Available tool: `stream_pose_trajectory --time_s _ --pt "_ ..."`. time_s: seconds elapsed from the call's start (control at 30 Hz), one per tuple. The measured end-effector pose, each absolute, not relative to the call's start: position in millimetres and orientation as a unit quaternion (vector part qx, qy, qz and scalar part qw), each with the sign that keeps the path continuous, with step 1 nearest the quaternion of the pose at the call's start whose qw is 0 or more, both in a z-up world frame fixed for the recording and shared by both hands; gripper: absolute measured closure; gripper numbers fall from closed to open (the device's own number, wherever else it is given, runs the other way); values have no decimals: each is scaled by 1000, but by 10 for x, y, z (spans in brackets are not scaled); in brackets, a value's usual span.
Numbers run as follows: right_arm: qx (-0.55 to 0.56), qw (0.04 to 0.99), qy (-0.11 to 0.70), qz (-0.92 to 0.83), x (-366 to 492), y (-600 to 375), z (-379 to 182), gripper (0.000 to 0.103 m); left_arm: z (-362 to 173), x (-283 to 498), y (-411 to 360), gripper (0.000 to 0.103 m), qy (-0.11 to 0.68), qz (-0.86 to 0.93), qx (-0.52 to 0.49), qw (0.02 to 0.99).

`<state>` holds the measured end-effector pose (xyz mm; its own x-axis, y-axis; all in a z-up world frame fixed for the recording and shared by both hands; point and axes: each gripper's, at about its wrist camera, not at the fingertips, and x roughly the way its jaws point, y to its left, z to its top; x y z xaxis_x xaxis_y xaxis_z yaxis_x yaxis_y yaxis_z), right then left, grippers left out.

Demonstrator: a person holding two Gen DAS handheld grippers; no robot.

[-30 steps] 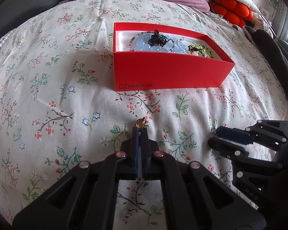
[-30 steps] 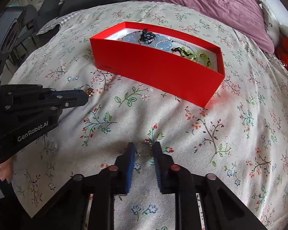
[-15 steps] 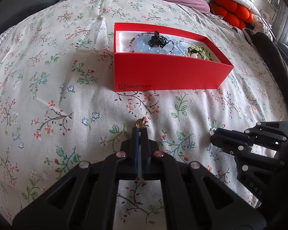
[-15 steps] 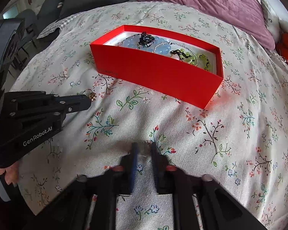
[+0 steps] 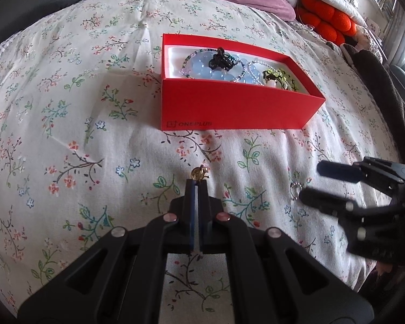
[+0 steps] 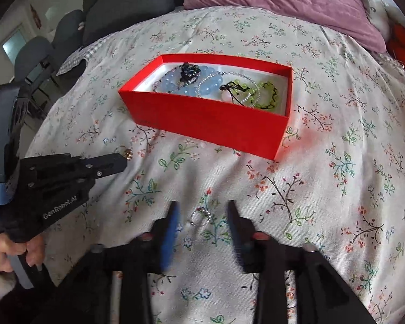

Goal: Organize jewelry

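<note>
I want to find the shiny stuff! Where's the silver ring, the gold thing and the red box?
silver ring (image 6: 200,217): right wrist view, its thin band.
gold thing (image 5: 199,173): left wrist view, its round top.
red box (image 5: 237,106): left wrist view, its front wall.

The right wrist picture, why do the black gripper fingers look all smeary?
Right wrist view: the right gripper is motion-blurred because its jaws have just been opening around the small silver ring, while the red cardboard box stays fairly sharp. Left wrist view: that gripper looks smeared too.
</note>
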<state>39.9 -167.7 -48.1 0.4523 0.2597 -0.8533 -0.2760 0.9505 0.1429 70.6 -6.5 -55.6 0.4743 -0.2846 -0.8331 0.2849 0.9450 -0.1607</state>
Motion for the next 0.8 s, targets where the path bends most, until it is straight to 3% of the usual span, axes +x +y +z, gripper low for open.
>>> stream_pose_trajectory --time_s 0.03,0.27,0.33,0.6,0.8 --pt "-9 854 497 156 379 -1673 -496 36 -561 705 -66 101 486 -166 1 858" --pt "-80 849 500 151 329 -1444 -695 40 -579 714 -55 101 491 -164 -2 856" --pt "-91 849 498 150 329 -1400 -699 51 -587 709 -54 101 492 -164 -1 855" --pt "-100 852 497 131 358 -1426 -695 71 -588 698 -47 101 495 -165 -4 853" --pt "-96 849 498 148 331 -1435 -699 95 -584 676 -78 101 494 -168 -3 853"
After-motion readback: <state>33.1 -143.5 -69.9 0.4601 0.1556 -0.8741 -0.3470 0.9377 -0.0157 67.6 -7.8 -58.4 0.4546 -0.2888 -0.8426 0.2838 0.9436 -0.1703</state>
